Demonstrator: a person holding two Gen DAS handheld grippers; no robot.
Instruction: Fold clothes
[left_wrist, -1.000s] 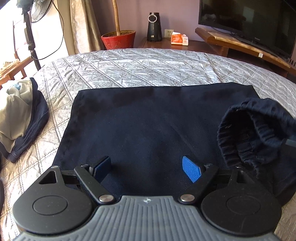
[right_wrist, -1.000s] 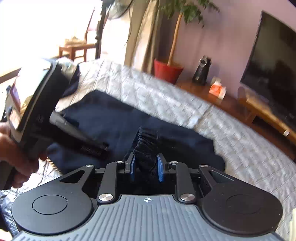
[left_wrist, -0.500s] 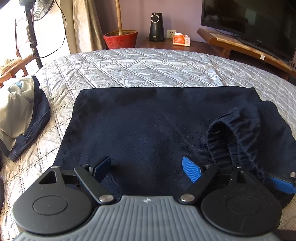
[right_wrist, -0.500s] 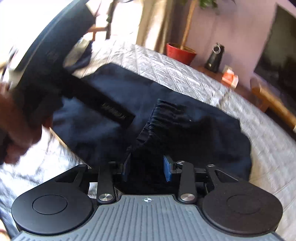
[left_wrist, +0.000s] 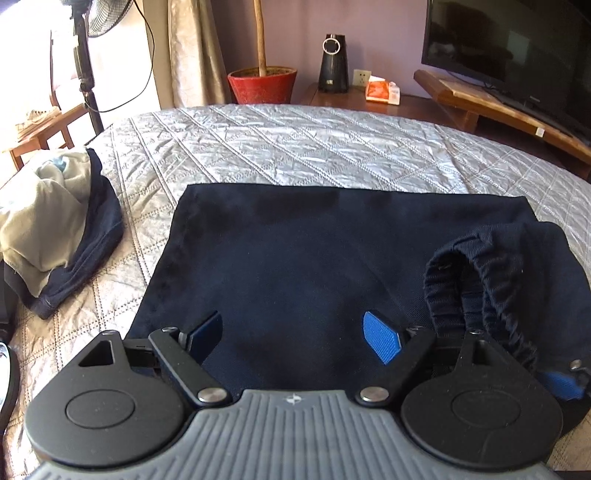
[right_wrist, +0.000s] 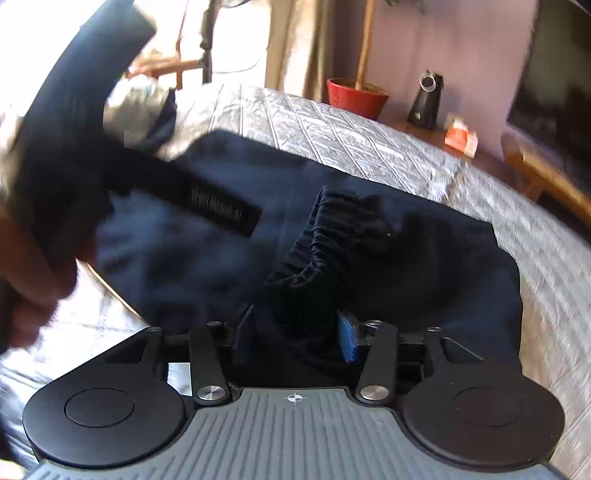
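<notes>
Left tongs: my left gripper (left_wrist: 293, 334) hangs low over the near edge of the shorts, its blue pads spread wide apart with nothing between them.
Right tongs: my right gripper (right_wrist: 297, 334) has its pads parted; the bunched waistband sits between them, and I cannot tell whether either pad touches the cloth.
My hand: my left hand (right_wrist: 35, 280) shows blurred at the near left of the right view, gripping the other tool's handle.
Shorts: the navy shorts (left_wrist: 295, 254) lie spread flat on the bed, straight far edge running left to right.
Waistband: the elastic waistband (left_wrist: 480, 284) stands up in a loop at the near right of the shorts, rumpled.
Bed: grey quilted cover (left_wrist: 295, 144) under everything, bare beyond the shorts.
Pile: a beige and navy heap of clothes (left_wrist: 55, 221) at the left, apart from the shorts.
Far side: red pot (left_wrist: 262, 85), dark speaker (left_wrist: 333, 64), orange box (left_wrist: 382, 92), TV (left_wrist: 513, 51) at the far right.
</notes>
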